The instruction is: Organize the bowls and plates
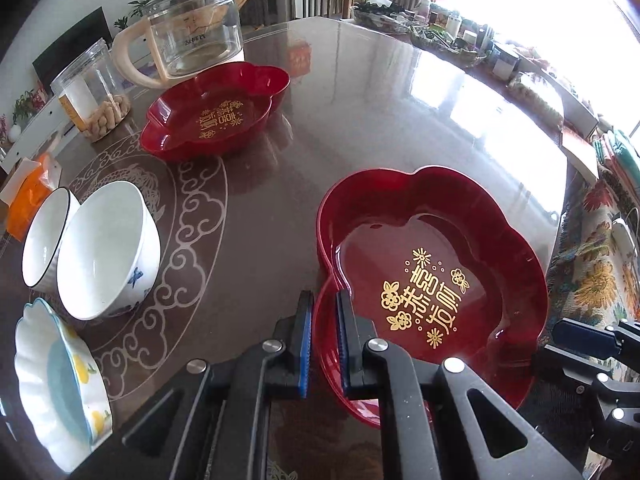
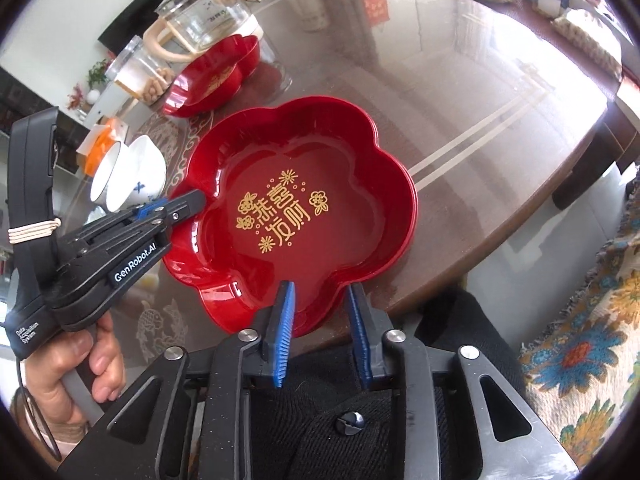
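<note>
A red flower-shaped plate with gold characters (image 1: pixel 432 280) (image 2: pixel 296 216) sits near the table's front edge. My left gripper (image 1: pixel 323 312) (image 2: pixel 188 204) is shut on its left rim, one finger inside and one outside. My right gripper (image 2: pixel 320 312) is open, its fingers apart at the plate's near rim, holding nothing; it also shows at the right edge of the left wrist view (image 1: pixel 584 340). A second red flower plate (image 1: pixel 216 112) (image 2: pixel 212 80) lies farther back. Two white bowls (image 1: pixel 108 248) (image 2: pixel 132 176) and a scalloped white-and-blue dish (image 1: pixel 60 380) stand at the left.
A glass kettle (image 1: pixel 192 28) (image 2: pixel 204 12) and a clear jar of peanuts (image 1: pixel 96 92) stand behind the far red plate. An orange packet (image 1: pixel 28 196) lies at the left. Clutter lines the table's far right edge (image 1: pixel 460 36). A floral cloth (image 2: pixel 580 340) lies right of the table.
</note>
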Action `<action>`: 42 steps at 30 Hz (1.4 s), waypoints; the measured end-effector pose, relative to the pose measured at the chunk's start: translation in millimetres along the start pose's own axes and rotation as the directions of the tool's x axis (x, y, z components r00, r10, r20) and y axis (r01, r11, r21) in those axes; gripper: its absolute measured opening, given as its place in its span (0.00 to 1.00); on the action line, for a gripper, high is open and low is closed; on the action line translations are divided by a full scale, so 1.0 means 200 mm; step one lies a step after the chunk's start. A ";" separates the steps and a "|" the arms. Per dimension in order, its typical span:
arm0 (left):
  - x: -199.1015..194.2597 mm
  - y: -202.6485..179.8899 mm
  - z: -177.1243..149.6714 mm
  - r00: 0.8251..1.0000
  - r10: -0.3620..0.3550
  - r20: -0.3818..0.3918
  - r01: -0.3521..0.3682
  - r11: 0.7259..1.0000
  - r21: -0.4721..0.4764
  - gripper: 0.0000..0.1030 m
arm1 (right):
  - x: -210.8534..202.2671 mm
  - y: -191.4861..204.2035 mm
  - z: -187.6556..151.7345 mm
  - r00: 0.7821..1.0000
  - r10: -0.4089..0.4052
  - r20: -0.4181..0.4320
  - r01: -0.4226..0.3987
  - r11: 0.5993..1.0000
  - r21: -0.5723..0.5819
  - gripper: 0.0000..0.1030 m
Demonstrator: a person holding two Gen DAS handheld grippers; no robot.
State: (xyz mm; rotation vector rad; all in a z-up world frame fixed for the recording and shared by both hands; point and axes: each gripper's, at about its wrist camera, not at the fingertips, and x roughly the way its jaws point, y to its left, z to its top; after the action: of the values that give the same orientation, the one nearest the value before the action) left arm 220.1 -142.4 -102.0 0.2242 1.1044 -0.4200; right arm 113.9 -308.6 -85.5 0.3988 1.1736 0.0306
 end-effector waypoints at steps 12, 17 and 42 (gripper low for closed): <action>-0.41 0.11 -0.17 0.978 -0.010 0.210 0.028 0.996 -0.083 0.19 | -0.34 0.01 -0.15 0.944 0.027 0.327 -0.037 0.999 0.024 0.60; -0.59 0.11 -0.44 0.930 0.052 0.365 0.017 0.983 -0.183 0.88 | -0.45 0.14 -0.34 0.860 -0.035 0.509 0.036 0.999 0.009 0.66; -0.81 0.13 -0.57 0.892 0.116 0.436 -0.026 0.978 -0.207 0.94 | -0.59 0.35 -0.52 0.731 -0.041 0.681 0.167 0.979 -0.120 0.74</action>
State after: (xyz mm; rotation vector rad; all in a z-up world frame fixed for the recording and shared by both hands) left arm 75.6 -41.4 -7.6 -0.0106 0.6735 -0.2747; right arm -13.8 -240.1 8.7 0.1552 0.4515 -0.1061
